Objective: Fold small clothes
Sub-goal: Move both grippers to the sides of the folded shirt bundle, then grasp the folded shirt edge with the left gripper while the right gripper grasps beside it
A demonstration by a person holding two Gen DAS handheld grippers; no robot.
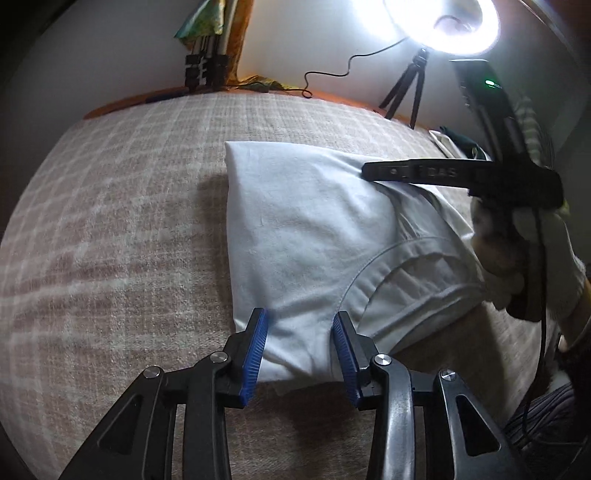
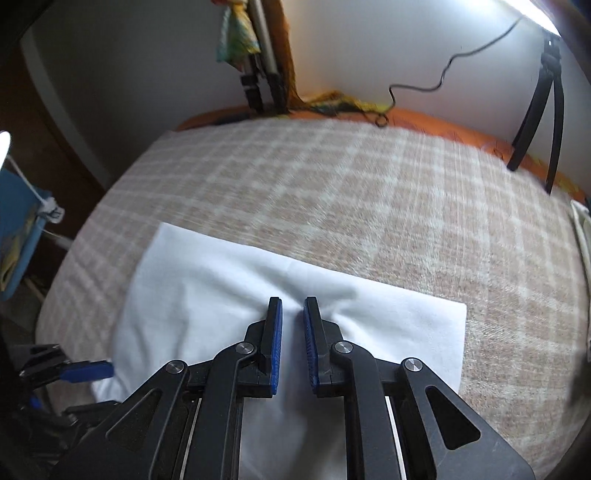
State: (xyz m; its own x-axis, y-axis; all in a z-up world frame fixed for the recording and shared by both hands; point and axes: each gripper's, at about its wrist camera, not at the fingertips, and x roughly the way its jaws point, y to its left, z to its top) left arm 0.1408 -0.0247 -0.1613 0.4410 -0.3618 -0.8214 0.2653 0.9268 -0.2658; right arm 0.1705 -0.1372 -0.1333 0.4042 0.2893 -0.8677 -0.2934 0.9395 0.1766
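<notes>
A white T-shirt (image 1: 314, 229) lies partly folded on the checked beige blanket (image 1: 122, 206), its neckline toward the near right. My left gripper (image 1: 300, 332) is open, its blue pads astride the shirt's near edge beside the collar. My right gripper (image 2: 293, 314) hovers over the middle of the shirt (image 2: 207, 295), jaws narrowly apart with a little cloth bunched between the tips; whether it grips is unclear. The right gripper also shows in the left wrist view (image 1: 369, 172), pressing onto the shirt's far right part, held by a gloved hand (image 1: 532, 258).
A bright ring light (image 1: 443, 26) on a small black tripod (image 1: 406, 92) stands at the blanket's far right with a trailing cable (image 1: 332, 74). Other clothes (image 1: 454, 140) lie at the far right. A blue item (image 2: 14, 229) sits beyond the bed's left edge.
</notes>
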